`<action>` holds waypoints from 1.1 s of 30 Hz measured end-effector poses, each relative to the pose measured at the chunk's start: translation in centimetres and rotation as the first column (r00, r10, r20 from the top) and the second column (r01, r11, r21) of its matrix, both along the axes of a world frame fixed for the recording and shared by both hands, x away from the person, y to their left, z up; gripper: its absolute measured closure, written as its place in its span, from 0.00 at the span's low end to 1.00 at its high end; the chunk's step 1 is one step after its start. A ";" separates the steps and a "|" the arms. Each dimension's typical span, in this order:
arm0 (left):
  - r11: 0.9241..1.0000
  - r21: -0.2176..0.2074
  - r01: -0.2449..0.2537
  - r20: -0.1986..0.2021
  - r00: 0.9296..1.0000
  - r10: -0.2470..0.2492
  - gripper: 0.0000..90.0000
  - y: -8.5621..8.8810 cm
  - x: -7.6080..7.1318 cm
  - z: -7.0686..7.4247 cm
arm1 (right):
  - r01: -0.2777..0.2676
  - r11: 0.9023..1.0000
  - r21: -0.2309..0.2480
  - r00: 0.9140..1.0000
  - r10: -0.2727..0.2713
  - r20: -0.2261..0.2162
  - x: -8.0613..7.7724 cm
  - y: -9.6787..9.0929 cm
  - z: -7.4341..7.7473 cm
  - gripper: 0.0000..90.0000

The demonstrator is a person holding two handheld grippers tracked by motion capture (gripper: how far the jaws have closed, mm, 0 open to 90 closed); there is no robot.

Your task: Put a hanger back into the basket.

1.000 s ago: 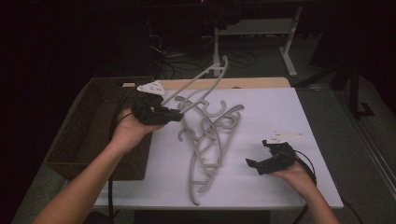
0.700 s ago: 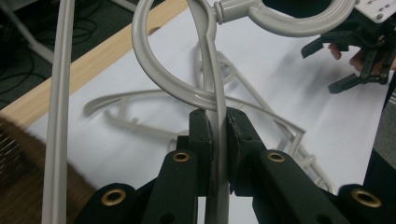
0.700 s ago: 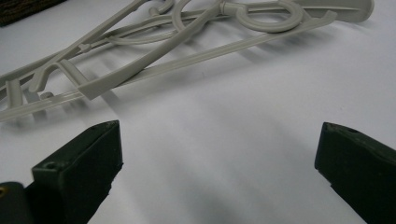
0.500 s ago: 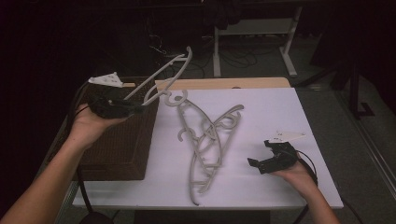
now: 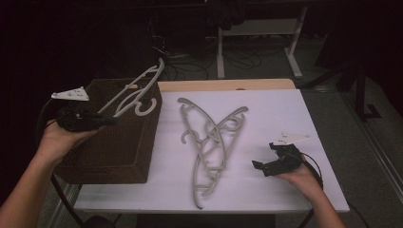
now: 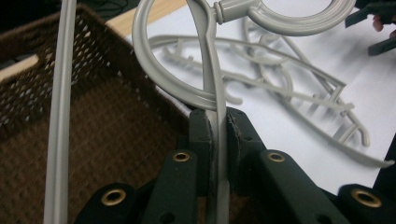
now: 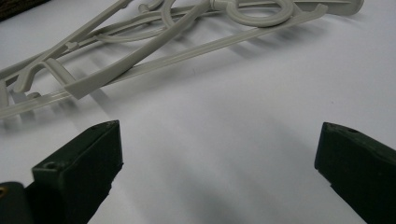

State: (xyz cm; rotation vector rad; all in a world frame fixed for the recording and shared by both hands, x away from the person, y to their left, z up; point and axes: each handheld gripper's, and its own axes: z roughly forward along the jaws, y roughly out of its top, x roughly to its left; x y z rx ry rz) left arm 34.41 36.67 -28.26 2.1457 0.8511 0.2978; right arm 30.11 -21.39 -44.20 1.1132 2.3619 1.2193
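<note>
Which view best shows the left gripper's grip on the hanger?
The left gripper view: the left gripper is clamped on the hanger bar. The high view shows the hanger over the basket, the grip itself small.

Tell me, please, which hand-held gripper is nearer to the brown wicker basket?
Left. The left hand-held gripper hangs over the basket, shut on a grey hanger. The right hand-held gripper rests open on the white table, beyond the hanger pile.

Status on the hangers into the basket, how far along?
Done: nothing visibly in the brown basket yet. In hand: left tongs shut on one grey hanger, held over the basket. Left: the tangled hangers on the white table; right tongs open, resting beside them.
</note>
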 end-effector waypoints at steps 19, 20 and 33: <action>0.999 0.027 -0.026 -0.126 0.992 0.029 0.91 4.0 -0.1 -4.2 | 0.004 1.000 -0.010 1.000 -0.004 -0.003 0.1 0.1 -0.2 0.01; 0.999 0.035 -0.024 -0.130 0.991 0.028 0.91 3.9 0.0 -4.4 | 0.006 1.000 -0.010 1.000 -0.006 -0.005 0.1 0.1 -0.2 0.01; 0.994 0.105 0.006 -0.192 0.981 0.014 0.91 3.5 2.1 -6.5 | 0.009 1.000 -0.007 1.000 -0.009 -0.002 0.1 0.0 -0.2 0.01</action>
